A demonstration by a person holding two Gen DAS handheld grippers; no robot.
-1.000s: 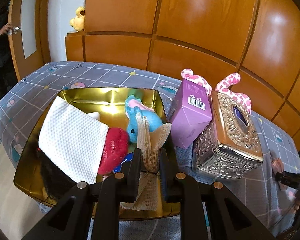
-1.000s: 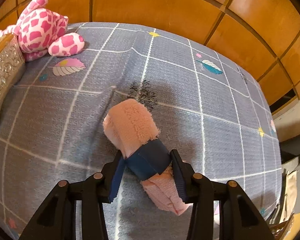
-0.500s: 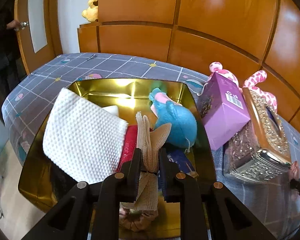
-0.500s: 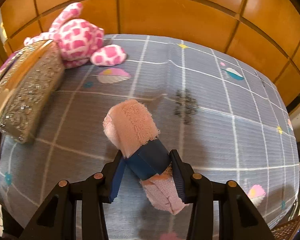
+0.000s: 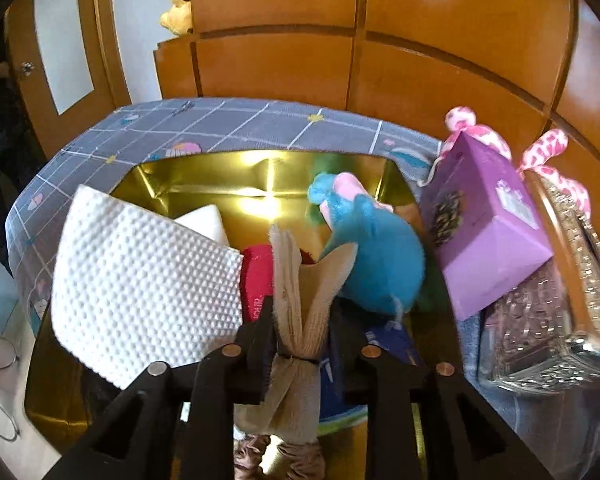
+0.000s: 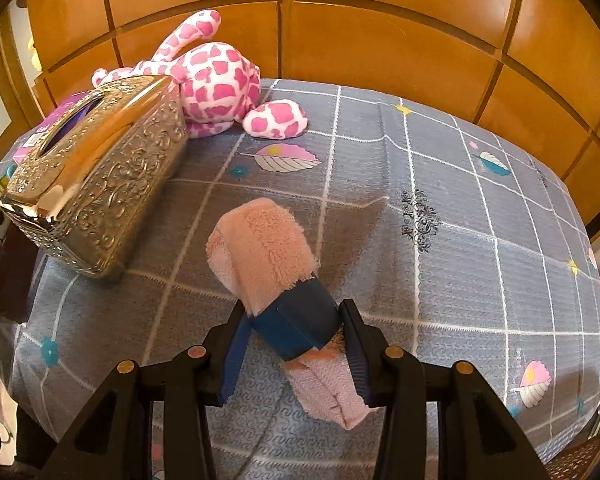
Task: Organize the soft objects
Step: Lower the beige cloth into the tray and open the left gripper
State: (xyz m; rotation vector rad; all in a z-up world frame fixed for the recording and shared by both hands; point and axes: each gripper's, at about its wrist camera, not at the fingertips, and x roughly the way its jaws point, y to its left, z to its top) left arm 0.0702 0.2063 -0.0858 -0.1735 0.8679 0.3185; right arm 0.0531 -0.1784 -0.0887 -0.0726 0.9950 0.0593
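The beige mesh cloth bundle [image 5: 300, 320], tied at its middle by a dark band, hangs between the fingers of the left gripper [image 5: 302, 344] above the near half of the shiny gold rectangular tray [image 5: 260, 176]. That gripper's jaws are opening: the left pad is against the cloth, while a gap shows on the right side, so the grip looks slack and the bundle is no longer pinched. Its lower end droops below the fingers, over a brown fabric item too blurred to identify.

Inside the tray lie a white dimpled folded cloth [image 5: 140, 280] at the left, a red plush piece [image 5: 256, 280] partly under it, and a blue plush toy with pink ears [image 5: 376, 256] toward the right wall. Just beside the tray's right edge stands a purple cardboard box [image 5: 484, 228], tilted, and next to that an ornate embossed silver-and-gold tissue box [image 5: 548, 320].

In the right wrist view, the right gripper [image 6: 292, 344] is clamped on a rolled pink terry towel with a dark blue paper band [image 6: 268, 264] (the pads press on the banded part), and the roll is held above the grey checked bedspread [image 6: 460, 200], tipped so its fluffy end points away from the camera. The tissue box lies to the left, and a pink-and-white spotted plush animal [image 6: 220, 76] rests behind it, near the orange wooden panelled wall [image 6: 380, 40].
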